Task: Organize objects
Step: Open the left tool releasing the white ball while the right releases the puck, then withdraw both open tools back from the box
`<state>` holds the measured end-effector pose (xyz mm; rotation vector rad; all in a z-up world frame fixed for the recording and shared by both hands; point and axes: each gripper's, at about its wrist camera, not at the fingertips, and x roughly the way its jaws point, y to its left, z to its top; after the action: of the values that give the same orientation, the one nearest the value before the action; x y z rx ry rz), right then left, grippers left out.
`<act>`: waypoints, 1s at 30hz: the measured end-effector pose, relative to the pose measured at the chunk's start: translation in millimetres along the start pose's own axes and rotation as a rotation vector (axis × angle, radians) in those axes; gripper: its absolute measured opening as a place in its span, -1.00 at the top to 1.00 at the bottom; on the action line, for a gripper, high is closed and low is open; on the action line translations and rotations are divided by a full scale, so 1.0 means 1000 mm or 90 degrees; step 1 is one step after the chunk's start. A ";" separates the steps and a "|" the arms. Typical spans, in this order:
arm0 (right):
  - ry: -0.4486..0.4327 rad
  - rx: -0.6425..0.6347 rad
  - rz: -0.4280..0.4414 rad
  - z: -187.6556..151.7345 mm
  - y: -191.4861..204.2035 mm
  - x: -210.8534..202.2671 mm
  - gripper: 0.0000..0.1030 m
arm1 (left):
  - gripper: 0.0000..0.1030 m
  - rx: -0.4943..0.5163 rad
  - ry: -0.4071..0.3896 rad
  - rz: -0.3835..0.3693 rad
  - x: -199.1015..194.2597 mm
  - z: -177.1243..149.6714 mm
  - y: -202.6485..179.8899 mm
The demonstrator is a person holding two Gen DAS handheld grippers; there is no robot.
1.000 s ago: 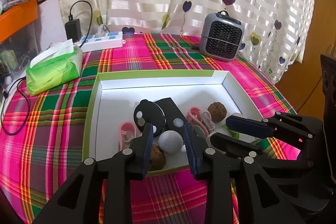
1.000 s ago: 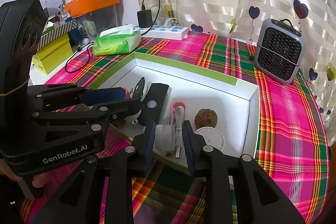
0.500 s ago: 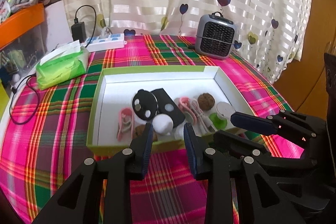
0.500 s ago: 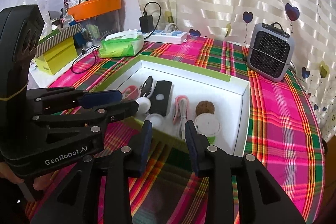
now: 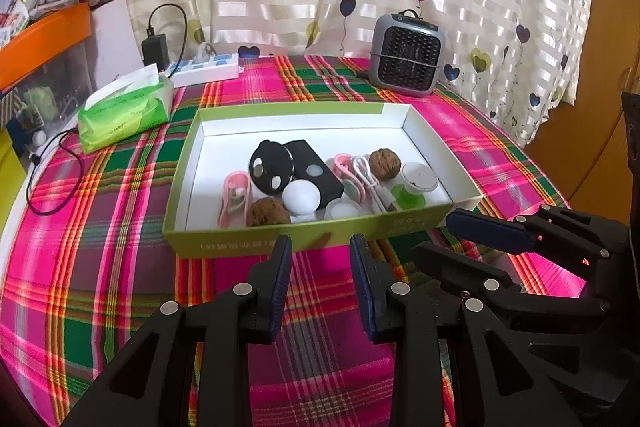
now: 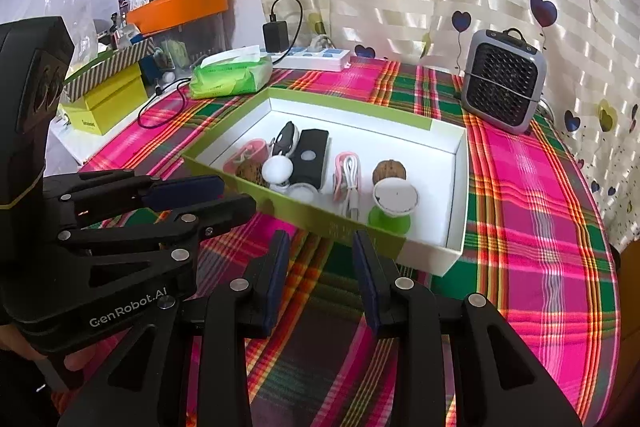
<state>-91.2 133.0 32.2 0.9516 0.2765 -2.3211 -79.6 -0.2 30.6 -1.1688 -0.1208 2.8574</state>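
A green box with a white inside [image 5: 296,107] [image 6: 348,107] sits on the plaid cloth. It holds a black round piece [image 5: 271,169], a black case [image 5: 314,171], a white ball [image 5: 300,197], two walnuts [image 5: 385,163] [image 5: 267,213], a pink clip [image 5: 234,195], a white cable [image 5: 370,179] and a green-and-white cup [image 5: 414,183]. My left gripper [image 5: 320,243] [image 6: 238,193] hovers open over the cloth just in front of the box's near wall, nothing between its fingers. My right gripper [image 6: 320,239] [image 5: 434,235] stands beside it, also open and empty.
A green tissue pack [image 5: 124,111] and a black cable [image 5: 52,179] lie left of the box. A grey heater [image 5: 408,61] and a power strip [image 5: 208,69] stand at the back by the curtain. A yellow box [image 6: 108,99] and an orange bin [image 6: 180,5] sit off the table's left.
Both grippers have drawn back from over the box to the cloth in front of it. A white item that sat between the right fingers is no longer there, and those fingers stand slightly wider.
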 end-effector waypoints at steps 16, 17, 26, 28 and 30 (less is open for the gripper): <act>0.054 0.010 -0.009 -0.010 -0.004 0.025 0.34 | 0.45 -0.001 0.047 0.034 0.026 -0.009 0.003; 0.057 0.010 -0.009 -0.011 -0.004 0.027 0.34 | 0.45 -0.001 0.049 0.036 0.027 -0.009 0.003; 0.077 0.014 -0.013 -0.010 -0.006 0.034 0.34 | 0.45 0.004 0.062 0.058 0.032 -0.009 0.001; 0.077 0.013 -0.016 -0.010 -0.005 0.034 0.34 | 0.45 0.004 0.063 0.061 0.032 -0.009 0.001; 0.078 0.011 -0.020 -0.010 -0.005 0.035 0.34 | 0.45 0.005 0.063 0.065 0.032 -0.009 0.001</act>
<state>-107.6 125.0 0.7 1.1070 0.3225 -2.3003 -96.4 1.6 1.5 -1.3501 -0.0471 2.8750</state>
